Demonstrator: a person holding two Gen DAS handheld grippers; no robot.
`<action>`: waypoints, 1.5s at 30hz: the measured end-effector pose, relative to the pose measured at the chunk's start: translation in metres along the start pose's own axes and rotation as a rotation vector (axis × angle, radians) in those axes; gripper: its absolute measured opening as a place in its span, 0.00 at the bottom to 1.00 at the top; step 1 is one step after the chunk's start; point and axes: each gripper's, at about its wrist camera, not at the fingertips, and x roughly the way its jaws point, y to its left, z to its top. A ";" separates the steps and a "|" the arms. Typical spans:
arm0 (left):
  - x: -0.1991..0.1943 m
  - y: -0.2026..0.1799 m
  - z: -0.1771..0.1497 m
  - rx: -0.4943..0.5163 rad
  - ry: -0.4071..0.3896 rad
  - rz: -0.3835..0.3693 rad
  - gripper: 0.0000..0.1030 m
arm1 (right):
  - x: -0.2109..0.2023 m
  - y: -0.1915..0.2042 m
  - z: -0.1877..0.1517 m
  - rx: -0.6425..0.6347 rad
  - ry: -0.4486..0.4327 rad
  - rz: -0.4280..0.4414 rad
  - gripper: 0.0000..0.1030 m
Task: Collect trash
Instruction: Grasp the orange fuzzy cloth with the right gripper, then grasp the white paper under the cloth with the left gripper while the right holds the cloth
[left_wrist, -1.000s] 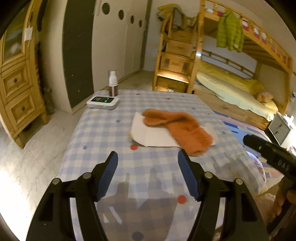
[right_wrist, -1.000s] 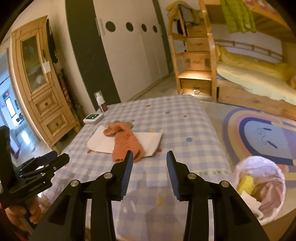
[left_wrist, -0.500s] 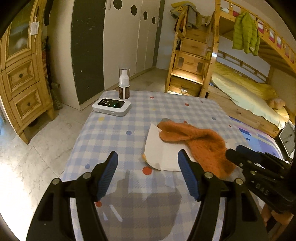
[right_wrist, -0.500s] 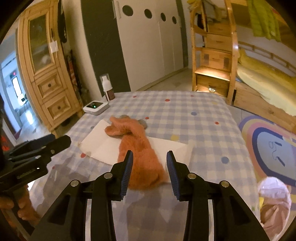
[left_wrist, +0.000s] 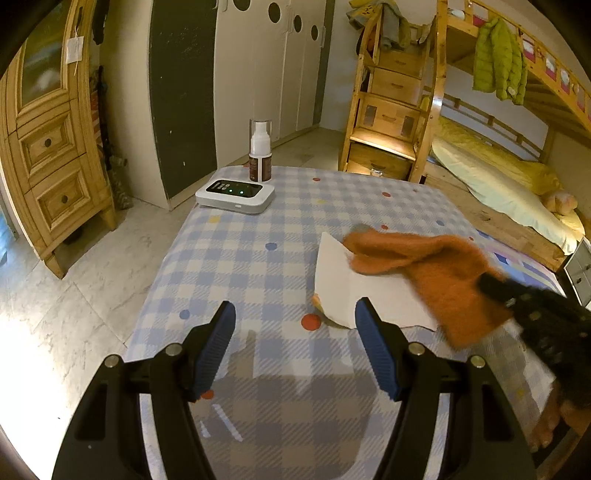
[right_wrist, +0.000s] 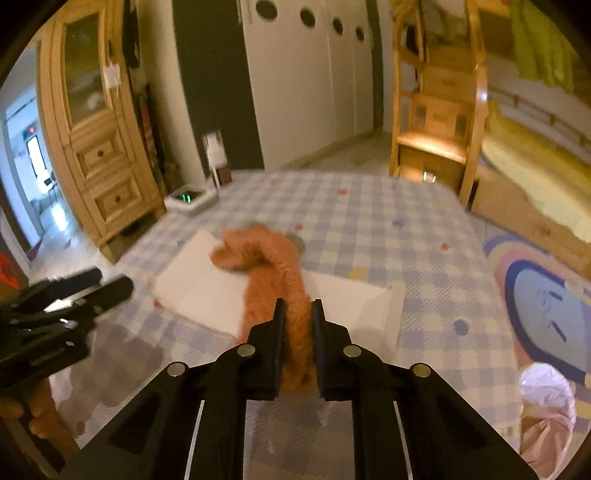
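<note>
A: What does the right hand-held gripper (right_wrist: 297, 308) have hold of?

B: A fuzzy orange cloth (right_wrist: 275, 269), long and floppy like a plush scarf or sock. The jaws are pinched nearly together on its near end, and the fabric bulges out between them.

A: Where does the cloth lie?

B: On the bench (left_wrist: 258, 254), which wears a blue and white checked cover with coloured dots. The cloth runs across a sheet of white paper (left_wrist: 354, 291) that has a crease down it. Its far end curls round to the left, past the paper's upper edge. In the left wrist view the cloth (left_wrist: 436, 273) is blurred at its near end, where the right hand-held gripper (left_wrist: 491, 284) meets it.

A: And the left hand-held gripper (left_wrist: 294, 325)?

B: Wide open, with nothing between its blue pads (left_wrist: 216, 347). It hangs over the near edge of the bench, left of the paper. The paper's near corner shows just beside its right pad.

A: Anything else on the bench?

B: A white device with green lights (left_wrist: 236, 194) at the far left corner, and a pump bottle (left_wrist: 260, 155) standing upright just behind it.

A: Where is the trash held?

B: A white bag (right_wrist: 546, 402) sits on the floor at the right of the bench, beside a colourful rug (right_wrist: 543, 299)
</note>
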 end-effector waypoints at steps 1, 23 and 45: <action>0.000 -0.001 0.000 0.000 0.002 0.000 0.64 | -0.009 -0.007 0.000 0.029 -0.035 -0.001 0.13; 0.031 -0.027 0.000 0.034 0.130 -0.121 0.11 | -0.012 -0.032 -0.003 0.121 -0.011 -0.027 0.13; 0.029 -0.032 -0.006 -0.013 0.148 -0.166 0.23 | 0.008 -0.020 -0.020 0.068 0.117 -0.137 0.14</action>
